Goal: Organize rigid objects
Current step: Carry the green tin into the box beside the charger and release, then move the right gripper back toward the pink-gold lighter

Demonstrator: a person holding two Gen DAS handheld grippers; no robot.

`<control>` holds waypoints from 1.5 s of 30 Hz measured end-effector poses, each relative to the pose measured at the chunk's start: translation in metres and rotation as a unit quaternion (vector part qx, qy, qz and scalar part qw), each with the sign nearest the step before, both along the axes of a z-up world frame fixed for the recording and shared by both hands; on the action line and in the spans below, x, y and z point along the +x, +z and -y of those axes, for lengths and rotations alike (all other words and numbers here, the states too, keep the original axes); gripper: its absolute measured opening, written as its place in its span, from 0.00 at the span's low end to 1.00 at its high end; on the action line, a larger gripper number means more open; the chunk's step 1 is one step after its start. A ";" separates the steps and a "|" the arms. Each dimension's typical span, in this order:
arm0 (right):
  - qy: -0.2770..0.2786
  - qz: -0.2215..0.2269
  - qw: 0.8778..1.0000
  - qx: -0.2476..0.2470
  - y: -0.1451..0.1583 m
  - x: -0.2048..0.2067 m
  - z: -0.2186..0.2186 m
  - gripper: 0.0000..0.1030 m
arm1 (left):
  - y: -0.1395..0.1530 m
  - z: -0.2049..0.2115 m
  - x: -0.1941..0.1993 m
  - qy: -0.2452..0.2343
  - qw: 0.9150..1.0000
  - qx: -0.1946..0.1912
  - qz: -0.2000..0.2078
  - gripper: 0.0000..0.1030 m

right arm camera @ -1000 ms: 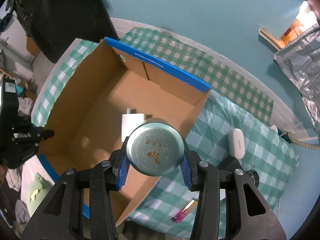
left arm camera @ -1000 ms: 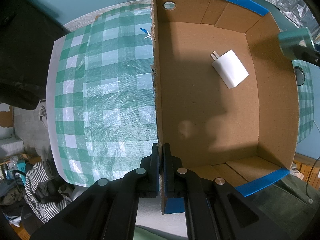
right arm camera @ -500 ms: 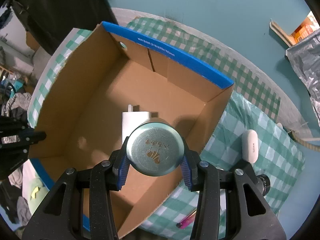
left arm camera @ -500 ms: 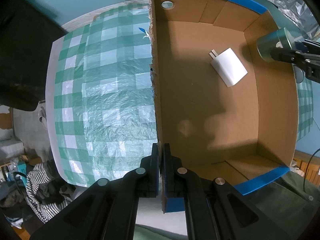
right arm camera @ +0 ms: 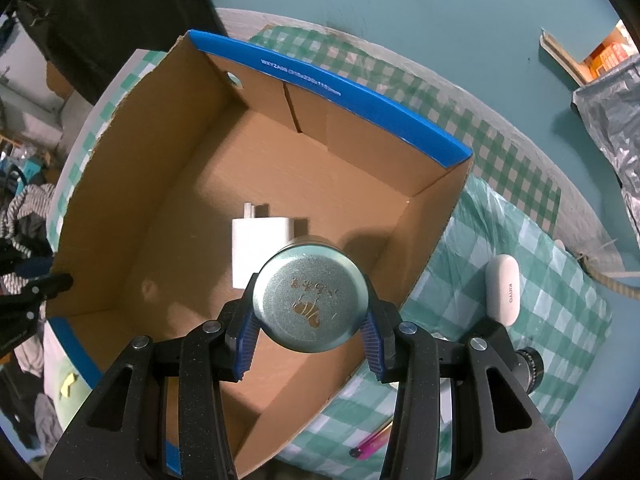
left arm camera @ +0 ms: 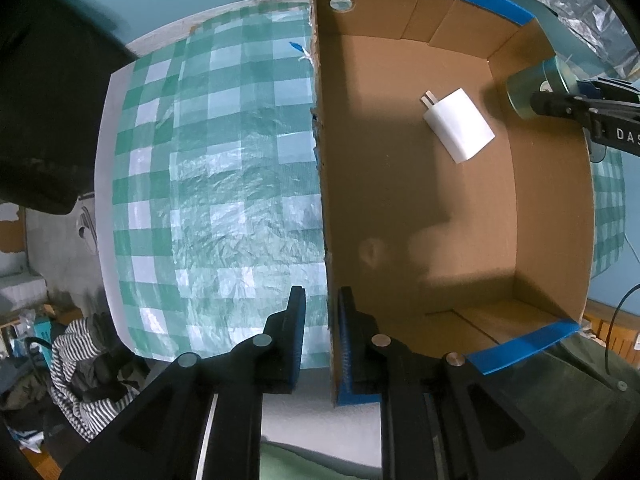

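Note:
An open cardboard box (left arm camera: 552,200) with blue-taped rims stands on the checked tablecloth. A white charger (left arm camera: 460,125) lies on its floor. My left gripper (left arm camera: 321,320) straddles the box's left wall near the front corner. Its jaws are opening, and a gap shows between the left pad and the cardboard. My right gripper (right arm camera: 310,320) is shut on a round teal tin (right arm camera: 310,300) and holds it above the box floor, just in front of the charger (right arm camera: 256,240). From the left wrist view the tin (left arm camera: 524,88) hangs over the box's right wall.
A white oval case (right arm camera: 502,290), a pink lighter (right arm camera: 370,446) and a black lens-like object (right arm camera: 528,364) lie on the green checked cloth (left arm camera: 220,160) right of the box. Striped clothing (left arm camera: 80,360) lies below the table's left edge. Crumpled foil (left arm camera: 580,8) sits beyond the box.
My left gripper's jaws have parted from the box wall they were pinching. My right gripper has sunk with the tin, coming further in over the box.

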State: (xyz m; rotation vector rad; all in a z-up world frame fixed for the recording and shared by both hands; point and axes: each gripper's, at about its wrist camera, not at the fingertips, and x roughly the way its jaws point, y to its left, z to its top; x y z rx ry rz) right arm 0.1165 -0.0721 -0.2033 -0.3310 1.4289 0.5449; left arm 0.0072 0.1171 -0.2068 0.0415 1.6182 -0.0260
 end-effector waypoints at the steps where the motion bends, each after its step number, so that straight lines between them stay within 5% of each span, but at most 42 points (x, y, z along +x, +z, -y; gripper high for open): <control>1: 0.000 0.000 1.000 0.000 -0.001 0.000 0.000 0.42 | 0.000 0.000 -0.001 0.001 1.000 -0.002 0.000 0.09; 19: -0.001 0.006 1.000 0.006 -0.005 -0.001 -0.002 0.45 | -0.001 0.002 -0.005 0.000 1.000 -0.004 -0.001 0.04; 24: -0.009 0.023 1.000 0.008 0.007 -0.001 0.000 0.53 | -0.001 0.004 -0.005 -0.001 1.000 -0.001 0.001 0.04; 45: -0.073 0.052 0.996 0.019 0.067 -0.024 0.055 0.58 | 0.003 0.004 -0.003 -0.002 1.000 -0.003 0.003 0.04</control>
